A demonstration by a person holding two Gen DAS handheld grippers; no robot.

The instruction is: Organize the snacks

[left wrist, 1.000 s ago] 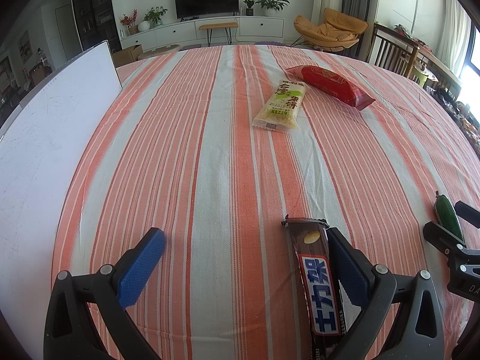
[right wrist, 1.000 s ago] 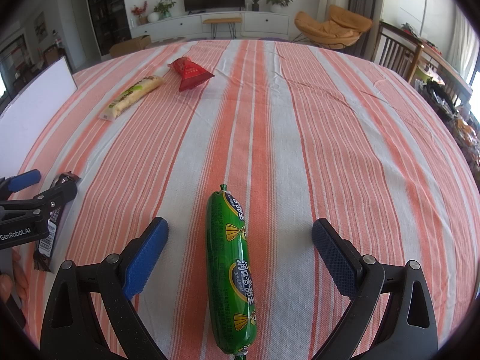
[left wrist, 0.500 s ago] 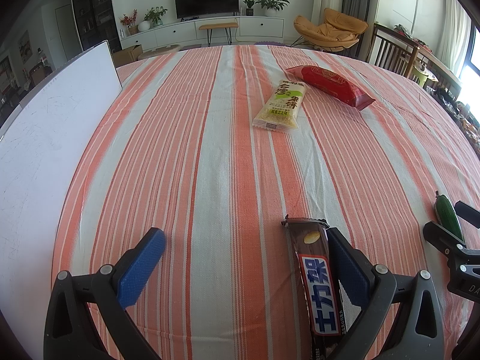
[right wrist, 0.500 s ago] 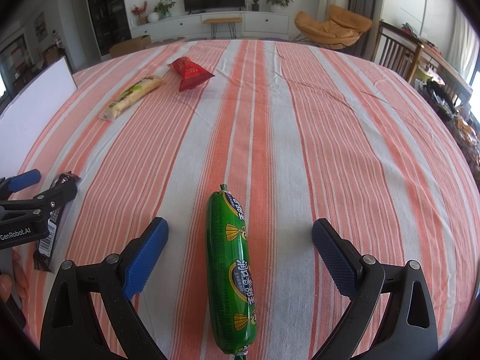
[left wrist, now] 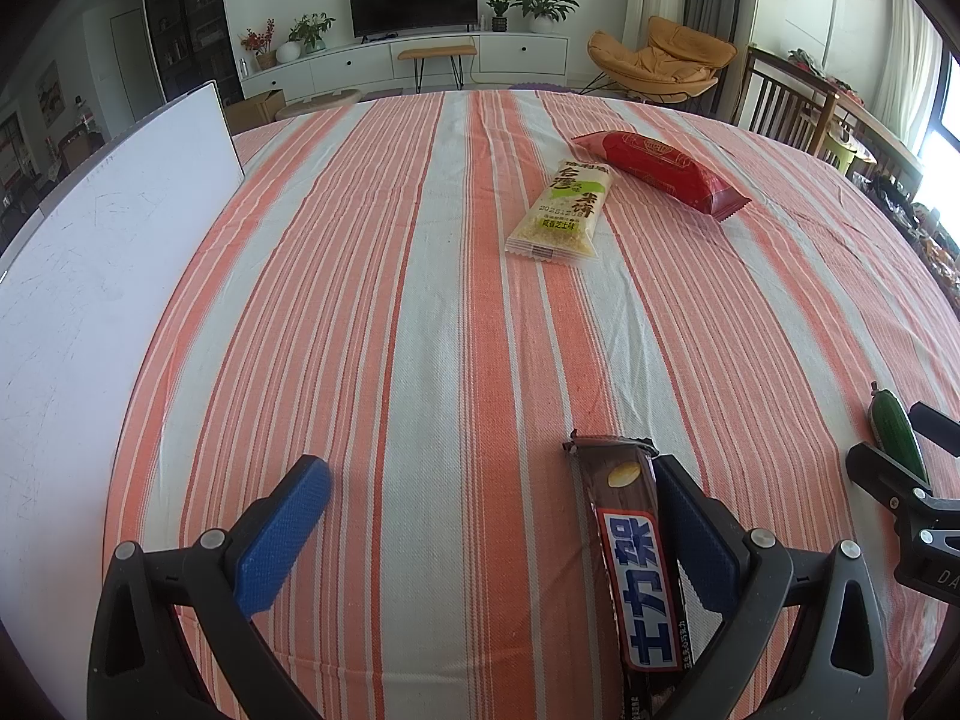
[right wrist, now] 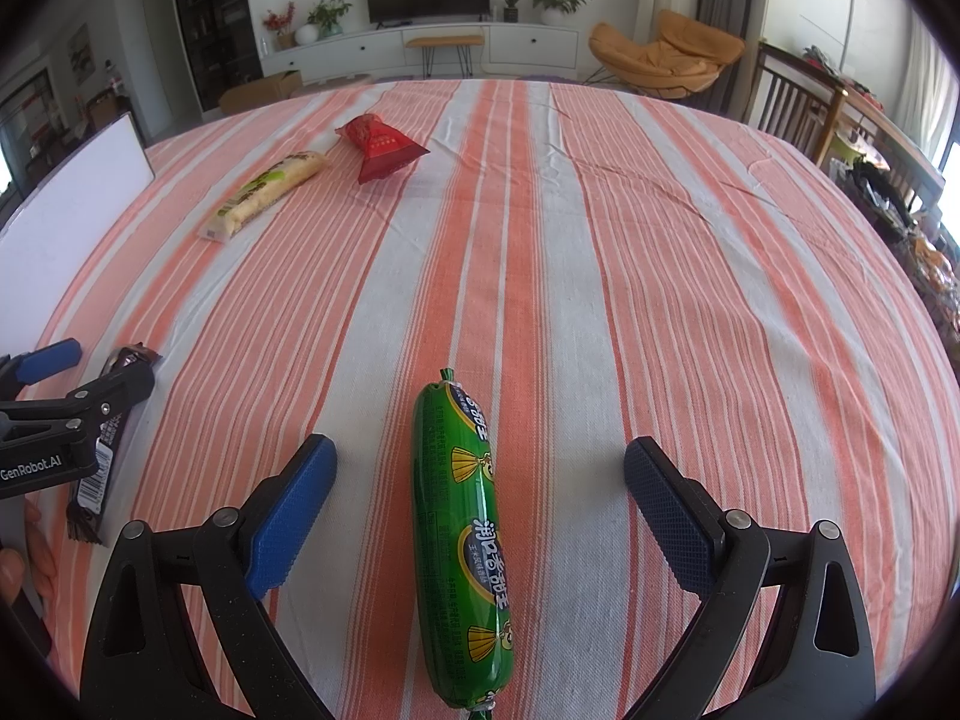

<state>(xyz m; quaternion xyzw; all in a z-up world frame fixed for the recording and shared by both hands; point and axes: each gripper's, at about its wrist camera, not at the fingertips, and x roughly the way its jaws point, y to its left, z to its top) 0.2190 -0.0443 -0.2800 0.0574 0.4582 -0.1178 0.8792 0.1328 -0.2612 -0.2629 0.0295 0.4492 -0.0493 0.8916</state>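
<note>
Left gripper (left wrist: 492, 501) spread wide, brown chocolate bar (left wrist: 641, 564) (white "士力架") against its right finger, right gripper (right wrist: 480, 477) spread, green sausage (right wrist: 465, 531) lying between, "GenRobot.AI" on the left tool.

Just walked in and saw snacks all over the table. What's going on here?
A person holds two grippers low over an orange-striped tablecloth. The left gripper is open, a brown chocolate bar lying beside its right finger. The right gripper is open around a green sausage stick. Farther off lie a pale rice-cracker packet and a red snack pouch. Nothing is gripped yet.
</note>
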